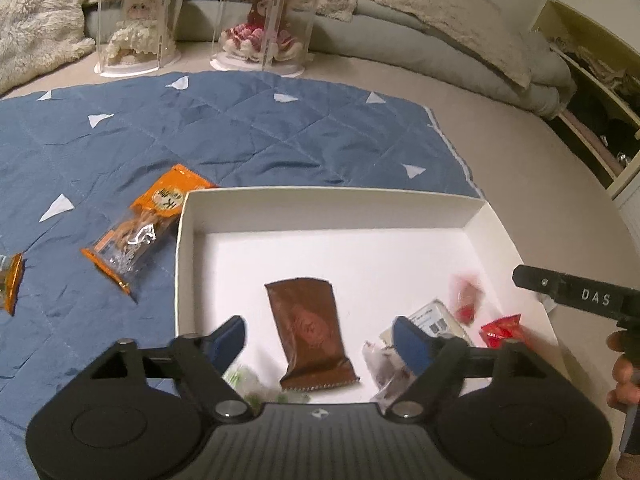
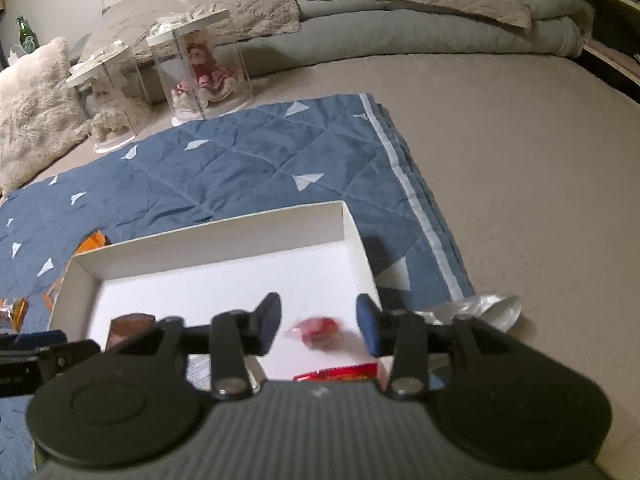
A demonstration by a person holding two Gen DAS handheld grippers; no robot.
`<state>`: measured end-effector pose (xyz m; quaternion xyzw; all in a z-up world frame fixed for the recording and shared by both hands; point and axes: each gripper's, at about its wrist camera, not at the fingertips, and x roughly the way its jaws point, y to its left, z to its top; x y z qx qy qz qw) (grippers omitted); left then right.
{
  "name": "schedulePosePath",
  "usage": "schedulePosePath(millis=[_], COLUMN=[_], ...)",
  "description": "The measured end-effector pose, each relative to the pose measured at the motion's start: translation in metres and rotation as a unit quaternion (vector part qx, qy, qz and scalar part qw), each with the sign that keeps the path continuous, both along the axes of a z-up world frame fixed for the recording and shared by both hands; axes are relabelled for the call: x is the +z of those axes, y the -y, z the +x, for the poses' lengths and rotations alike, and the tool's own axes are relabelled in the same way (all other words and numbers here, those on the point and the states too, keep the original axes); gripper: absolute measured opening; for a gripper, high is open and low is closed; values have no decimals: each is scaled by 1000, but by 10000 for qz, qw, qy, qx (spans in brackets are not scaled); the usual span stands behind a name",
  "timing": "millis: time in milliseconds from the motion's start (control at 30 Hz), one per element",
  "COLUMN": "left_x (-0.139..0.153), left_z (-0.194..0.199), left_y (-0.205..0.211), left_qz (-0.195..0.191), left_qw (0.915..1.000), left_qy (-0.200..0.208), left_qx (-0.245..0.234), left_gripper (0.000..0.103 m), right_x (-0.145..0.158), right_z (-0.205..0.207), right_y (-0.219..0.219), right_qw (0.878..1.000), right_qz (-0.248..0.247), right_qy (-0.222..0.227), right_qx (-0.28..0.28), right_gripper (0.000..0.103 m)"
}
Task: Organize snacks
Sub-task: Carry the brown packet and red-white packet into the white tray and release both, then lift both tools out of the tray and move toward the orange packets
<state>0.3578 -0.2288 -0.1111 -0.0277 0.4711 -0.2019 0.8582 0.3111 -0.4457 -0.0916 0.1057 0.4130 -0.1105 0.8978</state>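
Note:
A white box (image 1: 328, 208) lies on a blue quilt. In it are a brown packet (image 1: 310, 332), a white labelled packet (image 1: 434, 320), a red packet (image 1: 502, 330), a blurred red sweet (image 1: 466, 298) and a blurred green-and-white wrapper (image 1: 244, 380). My left gripper (image 1: 318, 340) is open and empty above the box's near side, straddling the brown packet. My right gripper (image 2: 320, 320) is open over the box (image 2: 208, 240), and a blurred red sweet (image 2: 318, 330) shows between its fingers, in no grip. An orange snack packet (image 1: 140, 228) lies on the quilt left of the box.
Another orange packet (image 1: 10, 288) lies at the far left edge. The blue quilt (image 1: 240, 128) covers a beige bed. Two clear display cases with dolls (image 1: 136, 20) (image 1: 266, 16) stand at the back before pillows. A crumpled clear wrapper (image 2: 480, 308) lies right of the box.

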Motion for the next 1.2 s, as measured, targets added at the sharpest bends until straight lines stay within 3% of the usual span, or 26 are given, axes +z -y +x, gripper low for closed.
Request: schedulePosePath(millis=[267, 533, 667, 900, 1200], left_x=[6, 13, 17, 22, 29], left_z=[-11, -25, -32, -42, -54], left_y=[0, 3, 3, 0, -12], left_qz=[178, 259, 255, 273, 183], left_qw=[9997, 9993, 9993, 9992, 9993], left_qy=[-120, -167, -149, -83, 5], left_qx=[-88, -213, -250, -280, -327], left_gripper=[103, 103, 103, 103, 103], right_x=[-2, 4, 9, 13, 17], right_z=[-15, -32, -46, -69, -84], right_y=[-11, -18, -20, -21, -28], right_qw=[9997, 9996, 9997, 9997, 9992], right_qz=[-1, -60, -98, -192, -319], right_qy=[-135, -114, -26, 113, 240], right_qx=[180, 231, 234, 79, 13], right_gripper=[65, 77, 91, 102, 103])
